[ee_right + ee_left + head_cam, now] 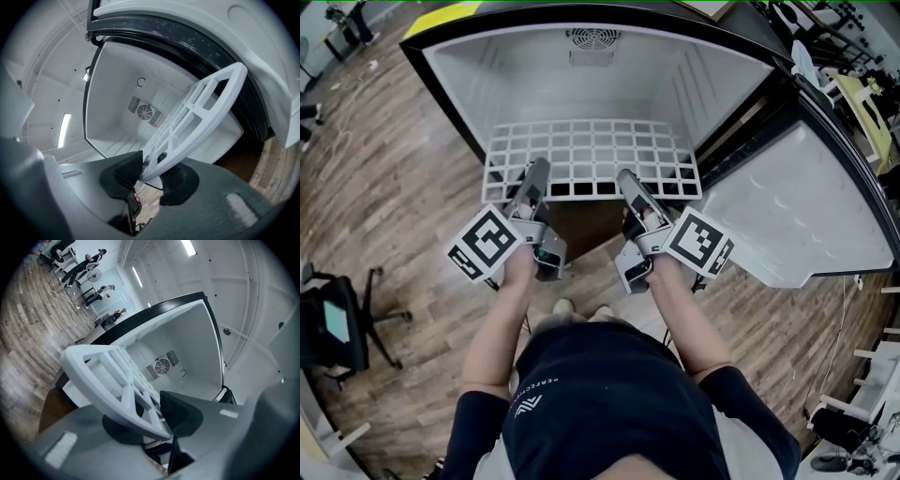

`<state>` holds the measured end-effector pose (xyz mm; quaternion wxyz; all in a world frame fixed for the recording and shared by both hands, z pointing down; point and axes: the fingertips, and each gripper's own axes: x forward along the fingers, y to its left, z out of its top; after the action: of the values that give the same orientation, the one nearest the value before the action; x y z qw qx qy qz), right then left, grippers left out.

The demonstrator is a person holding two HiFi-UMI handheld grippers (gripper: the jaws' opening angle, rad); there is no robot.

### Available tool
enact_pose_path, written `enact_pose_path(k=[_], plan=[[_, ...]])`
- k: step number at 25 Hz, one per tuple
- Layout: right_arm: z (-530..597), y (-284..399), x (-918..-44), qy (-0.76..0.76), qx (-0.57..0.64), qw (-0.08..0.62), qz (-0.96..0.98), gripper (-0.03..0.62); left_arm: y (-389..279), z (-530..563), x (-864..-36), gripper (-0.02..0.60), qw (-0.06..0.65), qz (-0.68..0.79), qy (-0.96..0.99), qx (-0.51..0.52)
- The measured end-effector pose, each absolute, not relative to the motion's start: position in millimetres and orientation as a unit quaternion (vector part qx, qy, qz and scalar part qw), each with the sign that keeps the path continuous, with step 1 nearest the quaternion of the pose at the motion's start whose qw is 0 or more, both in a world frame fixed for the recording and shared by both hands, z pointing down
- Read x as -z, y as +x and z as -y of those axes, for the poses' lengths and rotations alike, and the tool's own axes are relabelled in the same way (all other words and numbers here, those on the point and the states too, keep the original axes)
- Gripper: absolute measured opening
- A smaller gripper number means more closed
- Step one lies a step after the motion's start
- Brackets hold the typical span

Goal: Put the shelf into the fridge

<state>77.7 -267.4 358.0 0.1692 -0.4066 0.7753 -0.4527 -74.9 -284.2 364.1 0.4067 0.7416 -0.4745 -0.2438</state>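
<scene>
we face the open fridge [487, 75], its door [797, 206] swung out to our right. the shelf [591, 150] lies in its mouth, left tongs [539, 169] and right tongs [625, 176] side by side on its near edge. a chair [337, 328] stands on the floor [384, 169], left.

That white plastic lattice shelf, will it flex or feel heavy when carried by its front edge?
Probably stiff: the white plastic lattice shelf lies flat with the left gripper and right gripper holding only its front edge. Likely light, being mostly openings.

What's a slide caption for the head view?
The left gripper and right gripper hold the white plastic grid shelf by its front edge, partway into the open black white-lined fridge.
</scene>
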Motion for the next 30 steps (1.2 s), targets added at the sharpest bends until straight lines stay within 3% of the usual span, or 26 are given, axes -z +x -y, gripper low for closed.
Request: enact_pose_path(k=[30], plan=[[266.0,79.6,-363.4,-0.414,0.433,0.183,-0.779,0.123,-77.4,281.7,-365.7,0.149,0.352,0.476,0.768,0.246]])
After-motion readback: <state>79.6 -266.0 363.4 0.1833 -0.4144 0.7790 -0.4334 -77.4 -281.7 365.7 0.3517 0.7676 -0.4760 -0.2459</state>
